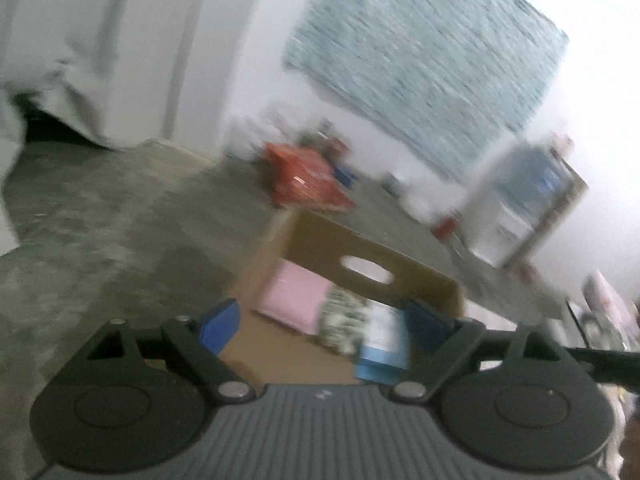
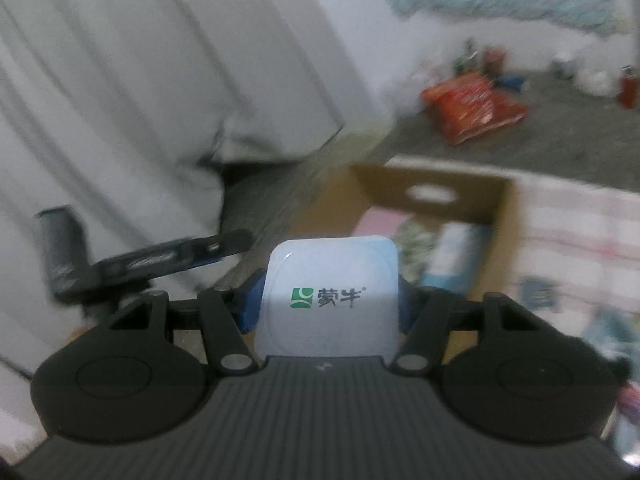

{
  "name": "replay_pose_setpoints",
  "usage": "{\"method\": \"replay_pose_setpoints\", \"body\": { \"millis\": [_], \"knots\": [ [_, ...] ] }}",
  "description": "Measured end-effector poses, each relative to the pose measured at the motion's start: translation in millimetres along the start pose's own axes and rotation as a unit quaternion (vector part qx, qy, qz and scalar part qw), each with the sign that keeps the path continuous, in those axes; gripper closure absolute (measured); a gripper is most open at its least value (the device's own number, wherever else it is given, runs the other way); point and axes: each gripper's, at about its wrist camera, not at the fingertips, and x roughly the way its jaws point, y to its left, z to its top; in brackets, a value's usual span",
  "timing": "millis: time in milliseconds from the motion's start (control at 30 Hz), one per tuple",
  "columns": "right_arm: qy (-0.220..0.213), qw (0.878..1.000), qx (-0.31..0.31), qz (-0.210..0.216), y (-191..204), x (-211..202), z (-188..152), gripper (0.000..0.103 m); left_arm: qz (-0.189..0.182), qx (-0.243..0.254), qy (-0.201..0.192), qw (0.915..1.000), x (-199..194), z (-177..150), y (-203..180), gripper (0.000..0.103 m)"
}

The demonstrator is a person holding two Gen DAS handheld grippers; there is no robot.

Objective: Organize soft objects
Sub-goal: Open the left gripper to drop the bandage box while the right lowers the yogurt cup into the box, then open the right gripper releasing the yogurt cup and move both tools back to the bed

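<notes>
An open cardboard box [image 1: 360, 268] with a hand-hole stands on the grey floor. Inside it lie a pink soft pack [image 1: 294, 296], a green-patterned pack [image 1: 340, 320] and a light blue pack [image 1: 382, 344]. My left gripper [image 1: 324, 326] hovers above the box's near side, open, with nothing between its blue pads. In the right wrist view my right gripper [image 2: 330, 306] is shut on a white square pouch [image 2: 330, 296] with a green logo, held short of the same box [image 2: 436, 196]. The left gripper's body [image 2: 132, 264] shows at the left of that view.
A red snack bag [image 1: 308, 180] lies on the floor beyond the box, with bottles and small items along the white wall. A white and blue carton [image 1: 520, 200] stands at the right. A pink checked cloth [image 2: 576, 224] lies right of the box. White curtains [image 2: 140, 80] hang at the left.
</notes>
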Motion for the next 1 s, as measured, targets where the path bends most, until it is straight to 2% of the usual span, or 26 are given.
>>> {"method": "replay_pose_setpoints", "body": {
  "millis": [200, 433, 533, 700, 900, 1000],
  "knots": [
    [0.094, 0.995, -0.024, 0.012, 47, 113, 15, 0.043, 0.025, -0.055, -0.044, 0.9972, -31, -11, 47, 0.012],
    [0.177, 0.984, -0.017, -0.019, 60, 241, 7, 0.043, 0.035, -0.094, -0.054, 0.9935, -21, -12, 80, 0.012],
    [0.188, 0.981, -0.014, -0.042, 55, 278, 6, 0.043, 0.040, -0.102, -0.049, 0.9928, -13, -14, 91, 0.012],
    [0.175, 0.982, -0.016, -0.060, 42, 317, 6, 0.043, 0.046, -0.103, -0.039, 0.9928, -4, -19, 104, 0.012],
    [0.147, 0.986, -0.032, -0.072, 20, 343, -2, 0.040, 0.049, -0.103, -0.032, 0.9929, 5, -24, 106, 0.012],
    [0.141, 0.988, -0.007, -0.057, 3, 348, -8, 0.039, 0.050, -0.102, -0.028, 0.9932, 5, -25, 104, 0.012]
  ]
}}
